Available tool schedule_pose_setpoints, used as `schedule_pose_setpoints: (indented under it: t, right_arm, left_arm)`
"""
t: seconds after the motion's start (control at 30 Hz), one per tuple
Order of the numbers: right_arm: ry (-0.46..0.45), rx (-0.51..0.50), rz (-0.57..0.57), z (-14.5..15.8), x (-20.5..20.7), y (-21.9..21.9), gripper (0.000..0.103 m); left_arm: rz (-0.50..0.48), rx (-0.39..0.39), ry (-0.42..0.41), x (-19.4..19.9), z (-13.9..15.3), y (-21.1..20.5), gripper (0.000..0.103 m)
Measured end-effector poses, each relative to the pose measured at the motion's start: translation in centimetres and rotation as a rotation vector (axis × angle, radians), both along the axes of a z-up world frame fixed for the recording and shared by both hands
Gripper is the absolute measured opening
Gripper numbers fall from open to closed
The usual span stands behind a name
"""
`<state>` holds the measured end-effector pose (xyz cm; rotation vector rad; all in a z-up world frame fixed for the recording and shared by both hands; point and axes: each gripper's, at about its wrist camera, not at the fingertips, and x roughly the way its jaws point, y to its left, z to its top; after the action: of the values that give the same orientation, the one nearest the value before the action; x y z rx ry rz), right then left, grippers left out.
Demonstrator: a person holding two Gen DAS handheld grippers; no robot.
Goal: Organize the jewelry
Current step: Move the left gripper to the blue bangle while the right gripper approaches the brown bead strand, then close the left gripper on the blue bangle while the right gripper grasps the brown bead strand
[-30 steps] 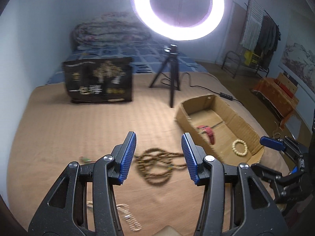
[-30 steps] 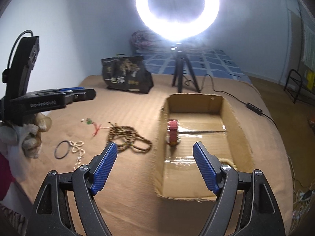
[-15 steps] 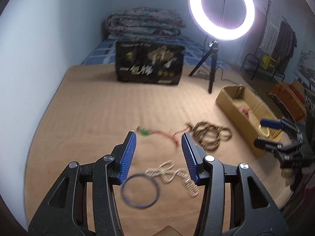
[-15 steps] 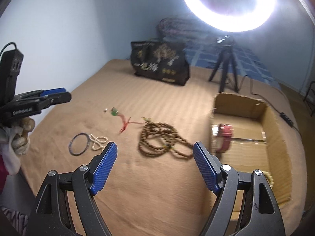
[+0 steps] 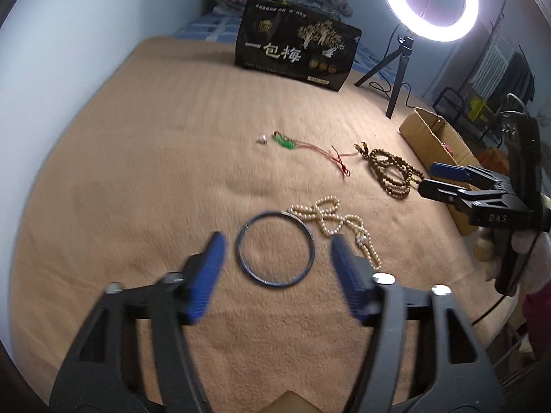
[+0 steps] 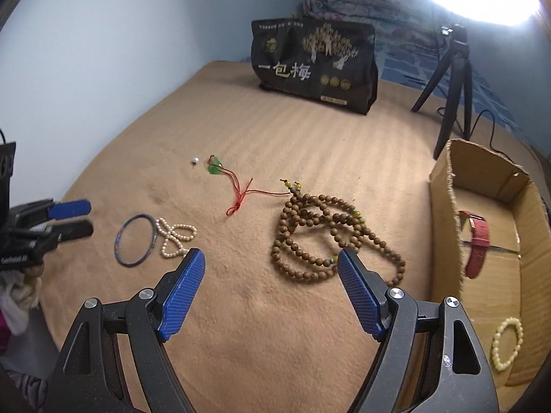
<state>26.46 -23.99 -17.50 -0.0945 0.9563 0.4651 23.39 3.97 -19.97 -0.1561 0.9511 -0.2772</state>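
A tan, faintly ribbed blanket (image 5: 144, 158) covers the bed, with a lit ring light on a tripod (image 5: 428, 0) and a black printed gift bag (image 6: 315, 63) at the far end. The loose jewelry lies on it: a thin dark-blue bangle (image 5: 275, 249) touching a string of small cream pearls (image 5: 330, 218), a red cord with a green pendant (image 6: 229, 180), and a long coil of brown wooden beads (image 6: 323, 237) near the open cardboard box (image 6: 447, 213), which already holds a red strap and a pale bead bracelet. The left gripper (image 5: 277, 258) tilts steeply down over the bangle; its jaws have just been opening and now stand apart with nothing clamped, the bangle on the blanket between them. The right gripper (image 6: 270, 275), also angled down and wide apart, is empty, short of the wooden beads. The likely risks: the flat bangle could slip from the pads or drag the pearls along, and the soft blanket might bunch under closing fingers.
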Motion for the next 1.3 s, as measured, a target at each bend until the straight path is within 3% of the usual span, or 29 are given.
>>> schedule_pose_setpoints:
  t: [0.17,0.6,1.3]
  right_arm:
    - [0.019,-0.017,0.015,-1.0,1.0,0.5,0.079]
    - [0.061,-0.092,0.044,-3.1,3.3,1.3,0.079]
    - [0.121,-0.151,0.018,-4.7,6.1,1.2,0.079]
  left_arm:
    - [-0.001,-0.010,0.037,0.4,-1.6,-0.5,0.073]
    - [-0.054,0.118,0.050,1.1,-4.1,-3.1,0.075]
    - [-0.025,0.184,0.016,2.4,-5.3,-3.7,0.078]
